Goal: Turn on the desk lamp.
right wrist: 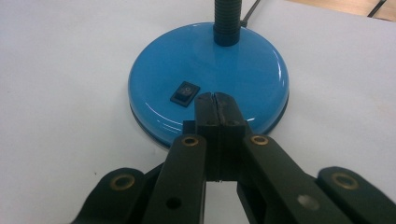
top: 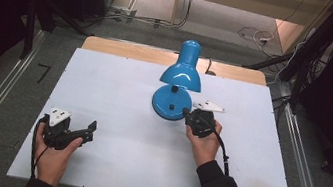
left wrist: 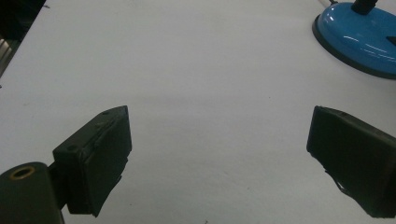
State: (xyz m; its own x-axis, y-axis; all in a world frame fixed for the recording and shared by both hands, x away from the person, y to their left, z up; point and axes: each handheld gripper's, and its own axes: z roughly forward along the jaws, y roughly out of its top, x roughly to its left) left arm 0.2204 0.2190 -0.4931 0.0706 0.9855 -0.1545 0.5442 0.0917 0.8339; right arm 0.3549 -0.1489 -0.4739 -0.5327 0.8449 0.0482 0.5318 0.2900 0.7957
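Right gripper — jaws pressed together, empty — hovers over the glossy blue lamp's round base, beside its black rocker switch; left gripper gapes wide, empty.

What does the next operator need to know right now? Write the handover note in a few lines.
Right gripper: jaws shut together, empty, tips over the blue lamp base just beside the black rocker switch; contact with it cannot be told.
Left gripper: jaws wide open, empty, low over the bare white table, well clear of the lamp.
Lamp: upright at table centre, shade facing down toward the near side.
Done: right gripper brought up to the switch.
Left: probably press the switch.
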